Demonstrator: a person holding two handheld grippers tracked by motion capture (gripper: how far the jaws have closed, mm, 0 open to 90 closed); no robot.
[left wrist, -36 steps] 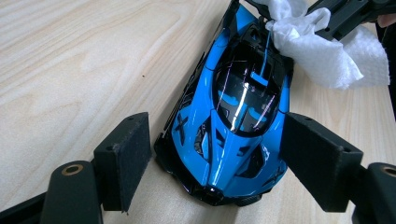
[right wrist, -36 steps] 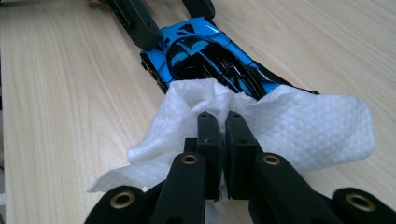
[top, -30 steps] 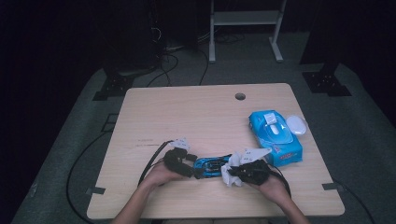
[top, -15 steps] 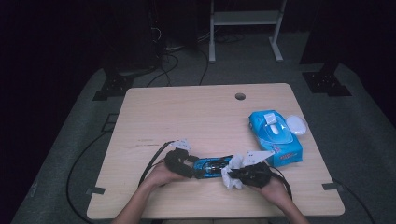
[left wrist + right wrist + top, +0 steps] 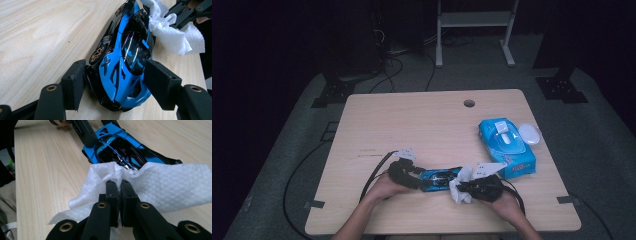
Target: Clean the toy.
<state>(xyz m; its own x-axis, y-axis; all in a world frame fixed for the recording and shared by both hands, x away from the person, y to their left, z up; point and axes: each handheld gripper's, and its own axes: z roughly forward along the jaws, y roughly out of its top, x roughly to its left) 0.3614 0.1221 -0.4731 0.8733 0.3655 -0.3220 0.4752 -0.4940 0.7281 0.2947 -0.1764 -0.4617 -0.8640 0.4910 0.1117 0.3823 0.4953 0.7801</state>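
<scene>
Your left hand-held gripper (image 5: 113, 82) has its jaws around the blue and black toy car (image 5: 125, 62), one pad on each flank; they have just been closing in on it, and in the left gripper view both pads sit right against the bodywork, so you are gripping the car at one end. The car lies on the wooden bench (image 5: 422, 125) near its front edge, between your two hands, and in the high view it shows as a blue strip (image 5: 439, 178) running from one gripper to the other. Your right hand-held gripper (image 5: 119, 186) is closed tight on a white wipe (image 5: 160, 187), the two jaws pressed together with the cloth bunched between them. The wipe rests against the far end of the car, touching the dark rear deck, with its loose folds spread onto the bench on both sides of the jaws. In the high view the wipe (image 5: 460, 187) sits just in front of your right hand (image 5: 502, 200), and your left hand (image 5: 384, 186) holds its gripper at the car's other end. Further back on your right, well apart from the car, a blue wipe pack (image 5: 506, 146) lies flat on the bench, with a small white lid-like piece (image 5: 529, 133) just beside it near the bench's edge.
</scene>
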